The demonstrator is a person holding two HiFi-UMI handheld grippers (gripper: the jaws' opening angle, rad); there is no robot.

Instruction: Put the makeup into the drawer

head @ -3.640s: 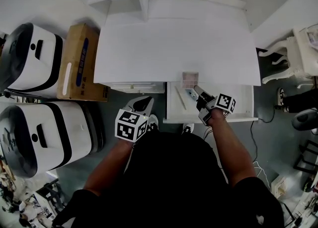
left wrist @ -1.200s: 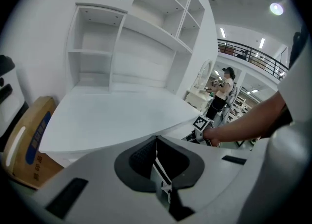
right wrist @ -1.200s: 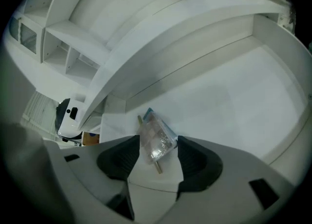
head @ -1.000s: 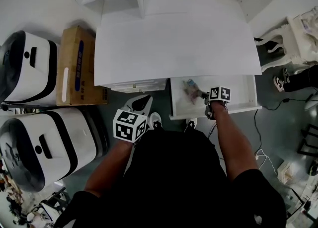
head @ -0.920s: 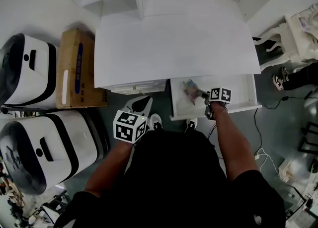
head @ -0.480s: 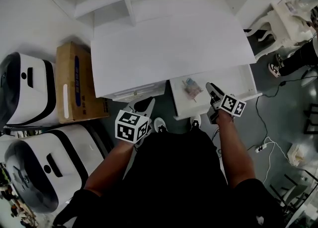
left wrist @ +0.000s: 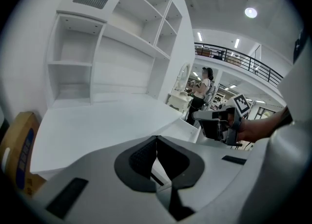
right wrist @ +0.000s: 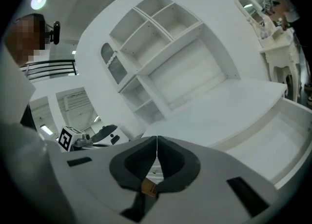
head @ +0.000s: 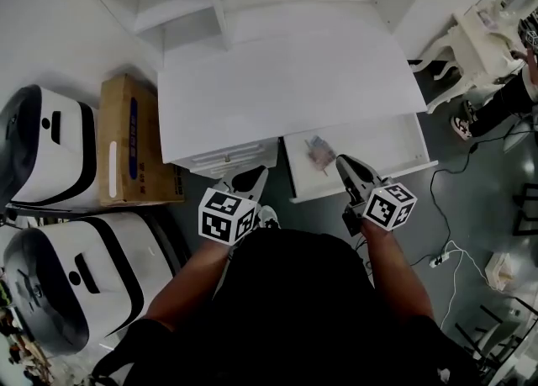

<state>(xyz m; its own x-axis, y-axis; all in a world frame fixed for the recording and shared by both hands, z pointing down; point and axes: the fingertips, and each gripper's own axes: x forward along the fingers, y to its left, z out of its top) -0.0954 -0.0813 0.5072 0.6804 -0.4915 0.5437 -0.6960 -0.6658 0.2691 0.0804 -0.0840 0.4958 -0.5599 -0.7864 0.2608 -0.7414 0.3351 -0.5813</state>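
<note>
Makeup (head: 319, 153) lying in the open drawer (head: 388, 142) of the white bench (head: 286, 81), right tongs (head: 342, 162) lifted out of the drawer since a second ago, just snapped together on nothing, left tongs (head: 259, 174) pressed together, empty, by the bench edge

A white desk (head: 286, 81) with a shelf hutch (head: 172, 6) stands on grey floor (head: 487, 187); a cardboard box (head: 126, 140) and 2 white machines (head: 50, 145) sit left.

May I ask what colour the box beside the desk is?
The box is brown, blue-striped; head view.
</note>
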